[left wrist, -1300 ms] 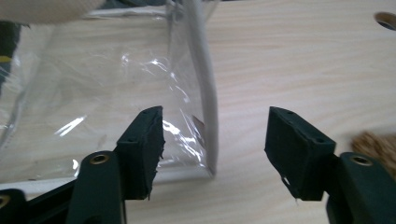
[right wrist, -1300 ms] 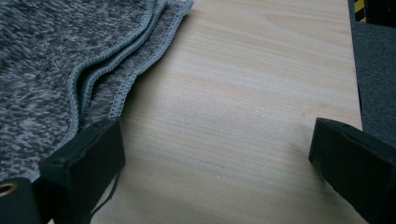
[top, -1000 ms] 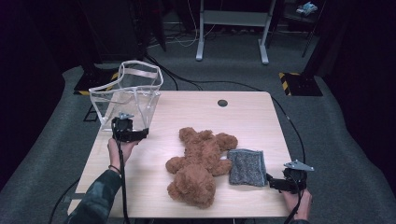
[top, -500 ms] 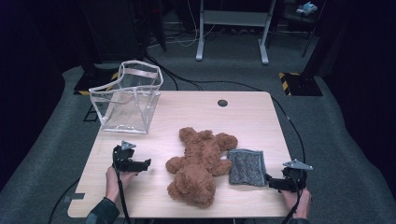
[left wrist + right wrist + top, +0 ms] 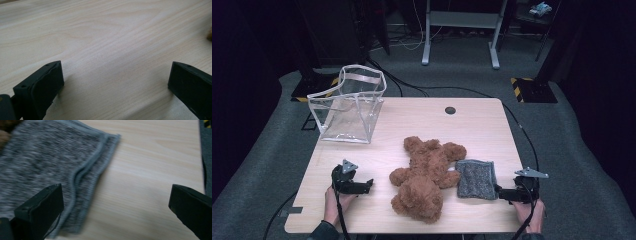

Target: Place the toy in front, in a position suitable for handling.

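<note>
Left tongs [image 5: 368, 184] pulled back from bag [image 5: 348, 105], both gaping empty; bear [image 5: 427, 176] lies diagonally.

A rectangular light wooden table [image 5: 492, 125] with a small round dark grommet [image 5: 450, 110] near its far edge is set on grey carpet [image 5: 572, 150]. Black cables [image 5: 412, 90] are trailed across the floor. Beyond, the grey metal legs of a stand [image 5: 459, 30] are seen; what may be yellow-black striped blocks [image 5: 534, 87] lie in darkness.

Black cables [image 5: 412, 91] (on grey carpet [image 5: 572, 135])
</note>
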The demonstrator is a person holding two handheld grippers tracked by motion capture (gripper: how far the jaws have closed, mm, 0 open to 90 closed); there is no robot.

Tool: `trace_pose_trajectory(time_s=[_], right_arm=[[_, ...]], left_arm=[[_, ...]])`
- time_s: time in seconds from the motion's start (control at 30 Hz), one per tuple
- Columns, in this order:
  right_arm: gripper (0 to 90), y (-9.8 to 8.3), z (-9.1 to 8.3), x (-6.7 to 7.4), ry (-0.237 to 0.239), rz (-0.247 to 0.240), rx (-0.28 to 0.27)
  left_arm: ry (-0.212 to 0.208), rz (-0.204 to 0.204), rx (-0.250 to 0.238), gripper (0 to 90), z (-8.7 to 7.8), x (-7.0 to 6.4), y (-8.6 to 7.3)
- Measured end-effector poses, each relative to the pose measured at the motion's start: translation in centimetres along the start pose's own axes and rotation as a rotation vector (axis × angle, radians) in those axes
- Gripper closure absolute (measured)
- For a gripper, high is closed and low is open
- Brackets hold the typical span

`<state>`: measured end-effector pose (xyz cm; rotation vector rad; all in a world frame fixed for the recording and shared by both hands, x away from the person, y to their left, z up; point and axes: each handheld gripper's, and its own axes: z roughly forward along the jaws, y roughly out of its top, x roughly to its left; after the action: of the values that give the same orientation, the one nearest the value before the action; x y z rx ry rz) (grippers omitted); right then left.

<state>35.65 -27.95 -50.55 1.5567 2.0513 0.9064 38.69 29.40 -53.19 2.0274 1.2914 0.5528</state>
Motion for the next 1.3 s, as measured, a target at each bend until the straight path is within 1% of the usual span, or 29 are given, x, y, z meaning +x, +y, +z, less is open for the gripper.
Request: trace_pose_trajectory(time_s=[0.1, 0.13, 0.17, 0.2, 0.23, 0.27, 0.3, 0.33, 0.37, 0.43, 0.47, 0.5, 0.53, 0.57, 0.6, 0.63, 0.7, 0.73, 0.77, 0.9, 0.93, 0.97, 1.0, 1.07, 1.13, 1.3], right_arm=[[0.0, 1.2, -0.4, 1.7, 0.024, -0.032, 0.008], [0.0, 1.7, -0.4, 2.5, 0.041, -0.038, 0.009], [0.0, 1.7, -0.4, 2.5, 0.041, -0.038, 0.009], [0.0, 2.1, -0.2, 3.1, 0.045, -0.052, 0.013], [0.0, 2.6, 0.1, 4.1, 0.067, -0.082, 0.018], [0.0, 2.9, 0.4, 4.6, 0.067, -0.088, 0.016], [0.0, 3.1, 0.6, 5.0, 0.082, -0.093, 0.019], [0.0, 3.1, 0.6, 5.0, 0.082, -0.093, 0.019], [0.0, 3.2, 0.8, 5.4, 0.089, -0.101, 0.018], [1.4, 3.7, 1.9, 6.8, 0.111, -0.125, 0.032], [1.4, 3.7, 1.9, 6.8, 0.111, -0.125, 0.032], [3.4, 3.8, 2.6, 7.5, 0.119, -0.118, 0.055], [6.1, 3.7, 2.8, 7.5, 0.116, -0.140, 0.051], [6.1, 3.7, 2.8, 7.5, 0.116, -0.140, 0.051], [14.3, 3.7, 3.5, 7.9, 0.102, -0.128, 0.081], [17.9, 3.6, 3.8, 7.9, 0.086, -0.123, 0.082], [22.5, 3.3, 4.1, 7.8, 0.088, -0.129, 0.100], [28.6, 3.1, 4.2, 7.7, 0.084, -0.127, 0.107], [29.9, 3.0, 4.3, 7.7, 0.080, -0.128, 0.110], [43.7, 2.7, 3.9, 7.6, 0.073, -0.127, 0.102], [43.7, 2.7, 3.9, 7.6, 0.073, -0.127, 0.102], [50.7, 2.5, 3.7, 7.4, 0.069, -0.120, 0.091], [53.1, 2.4, 3.6, 7.4, 0.066, -0.119, 0.086], [59.4, 2.3, 3.5, 7.2, 0.075, -0.120, 0.084], [63.2, 2.2, 3.4, 7.2, 0.073, -0.120, 0.083], [71.0, 2.2, 3.2, 7.3, 0.073, -0.122, 0.075]], left_arm=[[0.000, -0.001, 0.002, 0.0, 0.0, 0.0, 0.0], [0.000, -0.001, 0.002, 0.0, 0.0, 0.0, 0.0], [0.001, 0.000, 0.000, 0.0, 0.0, 0.0, 0.0], [0.001, -0.001, 0.000, 0.0, 0.0, 0.0, 0.0], [0.002, -0.003, 0.000, 0.0, 0.0, 0.0, 0.0], [0.002, -0.003, 0.000, 0.0, 0.0, 0.0, 0.0], [0.002, -0.003, 0.000, 0.0, 0.0, 0.0, 0.0], [0.002, -0.003, 0.000, 0.0, 0.0, 0.0, 0.0], [0.002, -0.003, 0.000, 0.0, 0.0, 0.0, 0.0], [0.002, -0.002, 0.000, 0.0, 0.0, 0.0, 0.0], [0.002, -0.002, 0.000, 0.0, 0.0, 0.0, 0.0], [0.001, -0.004, 0.002, 0.0, 0.0, 0.0, 0.0], [0.001, -0.004, 0.002, 0.1, 0.0, 0.0, 0.0], [0.001, -0.004, 0.002, 0.1, 0.0, 0.0, 0.0], [0.002, -0.002, -0.001, 0.1, 0.0, 0.0, 0.0], [0.002, -0.003, 0.001, 0.1, 0.0, 0.0, 0.0], [0.001, -0.004, 0.000, 0.1, 0.0, 0.0, 0.0], [0.001, -0.003, 0.001, 0.2, 0.0, 0.0, 0.0], [0.001, -0.003, 0.001, 0.2, 0.0, 0.0, 0.0], [0.000, -0.004, 0.000, 0.3, 0.0, 0.0, 0.0], [0.000, -0.004, 0.000, 0.3, 0.0, 0.0, 0.0], [0.001, -0.002, -0.002, 0.4, 0.0, 0.0, 0.0], [0.001, -0.001, 0.001, 0.4, 0.0, 0.0, 0.0], [0.000, 0.002, 0.004, 0.8, -0.1, 0.0, 0.0], [0.005, -0.001, -0.002, 1.1, -0.1, -0.1, -0.1], [0.005, 0.001, 0.001, 1.4, -0.1, -0.1, -0.1]])
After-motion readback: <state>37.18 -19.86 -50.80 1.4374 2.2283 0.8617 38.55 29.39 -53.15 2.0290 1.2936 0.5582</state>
